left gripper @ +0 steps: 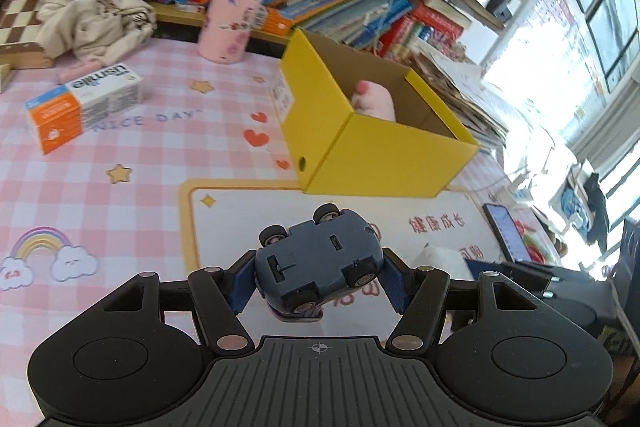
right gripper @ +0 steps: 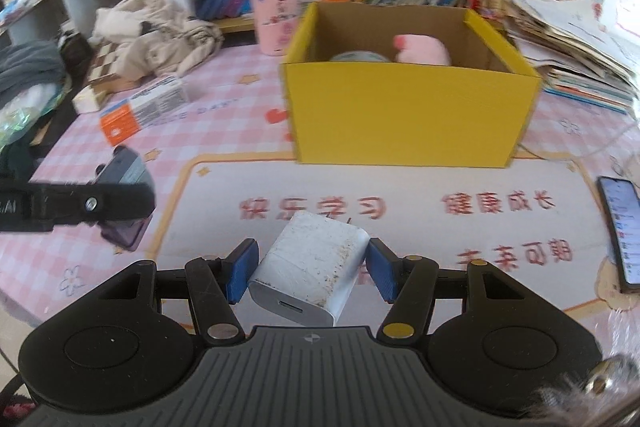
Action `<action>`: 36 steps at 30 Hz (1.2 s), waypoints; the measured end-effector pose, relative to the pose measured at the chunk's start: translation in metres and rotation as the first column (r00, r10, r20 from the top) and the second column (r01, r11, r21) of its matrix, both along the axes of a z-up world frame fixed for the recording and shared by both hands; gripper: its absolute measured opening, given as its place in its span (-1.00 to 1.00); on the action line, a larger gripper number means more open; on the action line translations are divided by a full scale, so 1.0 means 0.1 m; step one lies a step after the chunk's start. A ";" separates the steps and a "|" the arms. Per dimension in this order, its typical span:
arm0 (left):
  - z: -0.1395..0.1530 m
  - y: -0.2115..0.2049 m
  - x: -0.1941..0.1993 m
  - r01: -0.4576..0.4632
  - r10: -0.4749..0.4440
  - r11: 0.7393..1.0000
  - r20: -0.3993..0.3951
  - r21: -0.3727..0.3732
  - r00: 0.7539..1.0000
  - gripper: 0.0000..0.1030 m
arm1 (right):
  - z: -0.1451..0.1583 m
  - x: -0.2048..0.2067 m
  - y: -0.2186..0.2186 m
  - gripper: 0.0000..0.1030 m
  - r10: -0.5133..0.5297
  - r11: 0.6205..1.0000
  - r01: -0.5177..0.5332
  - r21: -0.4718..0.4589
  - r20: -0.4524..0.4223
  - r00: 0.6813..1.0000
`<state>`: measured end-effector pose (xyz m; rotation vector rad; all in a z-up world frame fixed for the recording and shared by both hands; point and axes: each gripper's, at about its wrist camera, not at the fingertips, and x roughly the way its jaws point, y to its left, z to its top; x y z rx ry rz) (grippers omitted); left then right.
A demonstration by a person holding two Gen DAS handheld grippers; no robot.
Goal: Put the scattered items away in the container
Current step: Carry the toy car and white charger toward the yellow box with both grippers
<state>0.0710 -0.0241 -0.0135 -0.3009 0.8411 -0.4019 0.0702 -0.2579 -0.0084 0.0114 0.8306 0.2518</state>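
On the "NICE DAY" mat (left gripper: 120, 131), left claw (left gripper: 319, 277) pinching toy car (left gripper: 320, 259), right claw (right gripper: 310, 269) pinching charger (right gripper: 310, 267).

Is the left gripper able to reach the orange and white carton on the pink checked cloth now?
Probably not yet: the left gripper is shut on the blue toy car. The cloth toward the orange and white carton looks free of obstacles.
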 end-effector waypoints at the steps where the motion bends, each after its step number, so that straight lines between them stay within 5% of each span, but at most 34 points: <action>1: 0.00 -0.04 0.02 0.010 -0.010 1.000 -0.002 0.003 1.000 0.22 | 0.00 0.00 -0.05 0.11 -0.014 1.000 0.014 0.001 -0.001 1.000; 15: -0.02 -0.58 0.23 0.121 -0.121 0.992 -0.015 0.044 0.993 0.22 | -0.05 0.05 -0.54 0.11 -0.089 0.996 0.090 0.002 -0.032 0.995; 36: 0.07 -1.14 0.64 0.136 -0.139 0.988 0.039 0.076 0.990 0.22 | 0.06 0.48 -1.01 0.11 -0.078 0.997 0.078 -0.020 0.035 0.996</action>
